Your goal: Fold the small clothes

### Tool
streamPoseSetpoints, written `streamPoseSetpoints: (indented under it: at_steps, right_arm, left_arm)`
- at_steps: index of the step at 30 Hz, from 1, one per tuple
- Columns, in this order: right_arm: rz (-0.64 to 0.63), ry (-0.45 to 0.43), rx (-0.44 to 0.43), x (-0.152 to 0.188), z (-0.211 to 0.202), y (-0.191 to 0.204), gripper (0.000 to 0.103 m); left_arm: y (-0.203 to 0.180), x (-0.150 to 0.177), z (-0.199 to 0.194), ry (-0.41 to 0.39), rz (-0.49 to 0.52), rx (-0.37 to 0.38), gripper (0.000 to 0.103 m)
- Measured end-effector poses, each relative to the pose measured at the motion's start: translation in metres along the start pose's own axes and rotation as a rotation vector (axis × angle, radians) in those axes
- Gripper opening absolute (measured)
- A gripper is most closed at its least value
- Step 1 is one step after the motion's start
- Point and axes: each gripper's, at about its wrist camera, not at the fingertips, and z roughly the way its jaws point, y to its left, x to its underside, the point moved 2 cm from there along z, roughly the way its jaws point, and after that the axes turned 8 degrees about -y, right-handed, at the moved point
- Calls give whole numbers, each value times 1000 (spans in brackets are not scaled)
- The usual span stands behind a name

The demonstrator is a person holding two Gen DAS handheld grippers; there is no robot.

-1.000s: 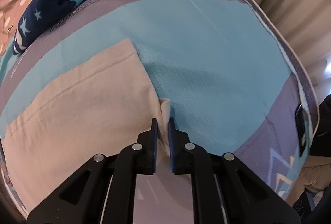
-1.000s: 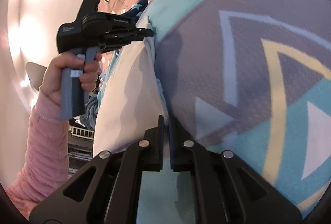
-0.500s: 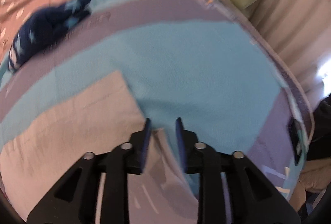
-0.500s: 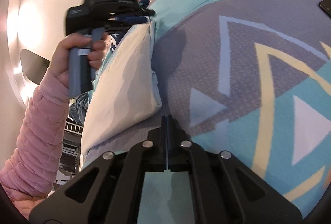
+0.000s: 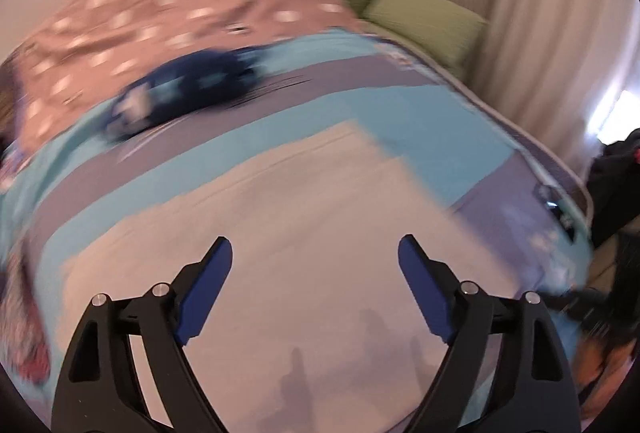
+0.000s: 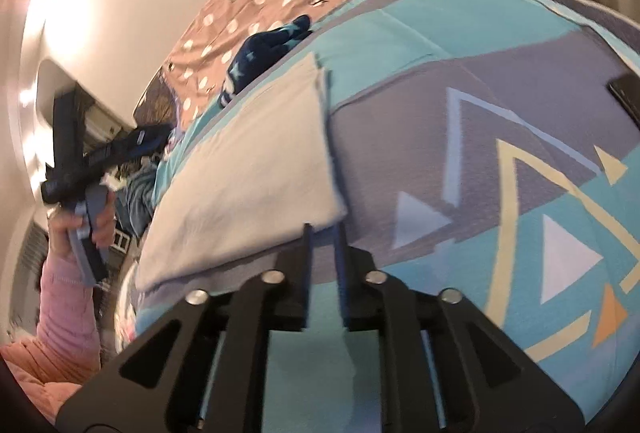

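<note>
A folded cream cloth (image 5: pixel 300 201) lies flat on the turquoise and purple blanket (image 5: pixel 432 113). My left gripper (image 5: pixel 315 240) hovers above it, jaws wide and still opening, nothing between them. In the right wrist view the cream cloth (image 6: pixel 256 169) lies ahead and to the left. My right gripper (image 6: pixel 323 229) sits just short of its near corner, jaws opening by a narrow gap that holds nothing. The left gripper (image 6: pixel 154 139) shows blurred at the far left, held by a hand in a pink sleeve (image 6: pixel 68 309). A navy garment with stars (image 5: pixel 192 89) lies beyond the cream cloth.
A pink dotted sheet (image 5: pixel 180 5) covers the far part of the bed. Green cushions (image 5: pixel 424 17) and a curtain (image 5: pixel 520 13) stand at the back right. A dark flat object (image 6: pixel 626 95) lies on the blanket near its right edge. The navy garment (image 6: pixel 260 53) touches the dotted sheet.
Both grippers have let go of the cream cloth's edge. The left one has pulled back and up and opened wide. The right one has backed off a little and parted its jaws.
</note>
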Motion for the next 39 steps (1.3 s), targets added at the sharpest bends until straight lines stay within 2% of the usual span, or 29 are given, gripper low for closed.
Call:
streamPoseSetpoints:
  at_steps: [2,6,9,12,16,18,21,24,28,31,32,34,35,37,39]
  right_arm:
    - [-68,13,7,0,5,16,23]
    - [-188,67,-21,4,27,57,30]
    - [-269,108,-56,9,45,88,34]
    - [-316,110,-60,12,63,108,34]
    - [-240,159,-9,17,86,109,35]
    - [-253,176,13,25,93,117,35]
    - [-381,174,52,38,93,142,35]
    - [-517,162,42,50,92,174,40]
    - [-701,177,-27,75,103,221,46]
    - [-828,216,-100,100,117,257,50]
    - [-854,232,-127,107,122,269,50]
    - [-867,251,-163,113,128,282,50]
    - [-870,257,-177,112,130,287,52]
    - [-869,254,-179,107,131,290,54]
    - [-852,247,-156,98,131,287,56]
  left_arm:
    - [37,26,-22,-16,-77,-58,85]
    - [124,94,-84,-94,-352,-149,85]
    - [167,143,-119,-149,-532,-171,86]
    - [188,182,-139,-177,-638,-160,86]
    - [190,214,-146,-164,-646,-168,86]
    - [195,226,-148,-161,-641,-146,86]
    - [202,235,-147,-170,-630,-123,86]
    - [212,244,-142,-182,-655,-91,86]
    - [216,249,-136,-192,-676,-54,86]
    - [215,250,-137,-194,-652,-20,85]
    - [211,249,-139,-203,-624,10,82]
    - [202,248,-144,-218,-561,73,56]
    - [198,247,-145,-224,-537,98,51]
    - [187,247,-146,-223,-473,155,48]
    - [177,247,-138,-185,-390,150,48]
